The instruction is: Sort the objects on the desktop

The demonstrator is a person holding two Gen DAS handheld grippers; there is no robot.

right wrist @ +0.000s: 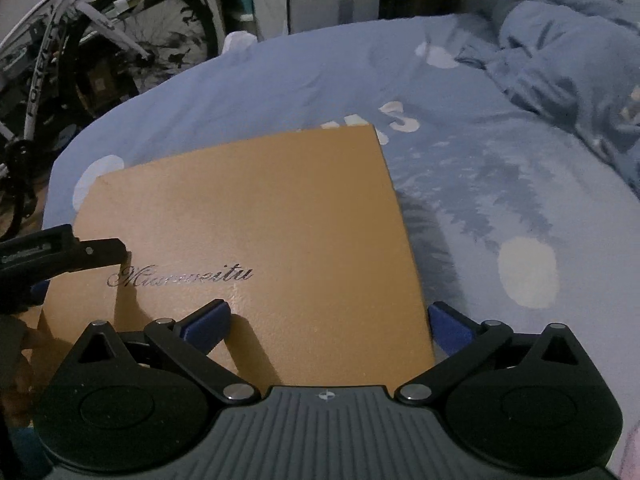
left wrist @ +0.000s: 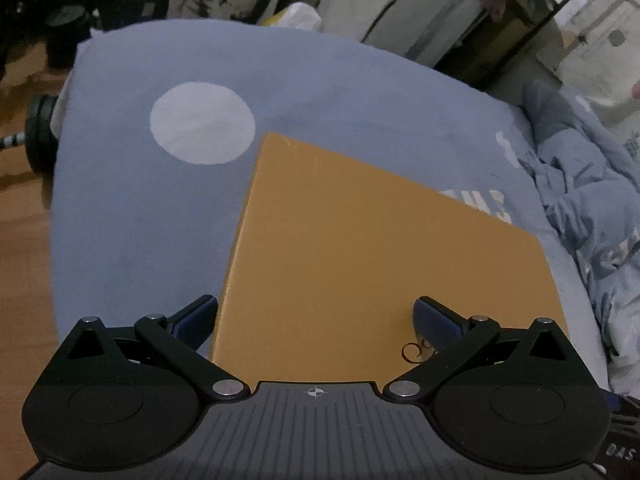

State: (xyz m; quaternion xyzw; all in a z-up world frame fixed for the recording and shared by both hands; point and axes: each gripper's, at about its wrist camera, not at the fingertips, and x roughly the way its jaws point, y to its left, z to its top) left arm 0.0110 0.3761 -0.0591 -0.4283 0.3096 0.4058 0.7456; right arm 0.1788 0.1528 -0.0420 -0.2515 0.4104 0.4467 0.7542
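Tan cardboard box (right wrist: 248, 240) lies unsorted on the bed (left wrist: 132, 216), both grippers' (left wrist: 316, 320) (right wrist: 330, 320) jaws spread wide over its near corners.

dim indoor light, soft blur, fisheye-warped edges

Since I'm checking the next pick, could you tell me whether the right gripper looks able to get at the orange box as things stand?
Probably yes. The right gripper is open at the orange box, its near right corner between the fingers, and nothing lies on the lid there. The left gripper sits at the other side.
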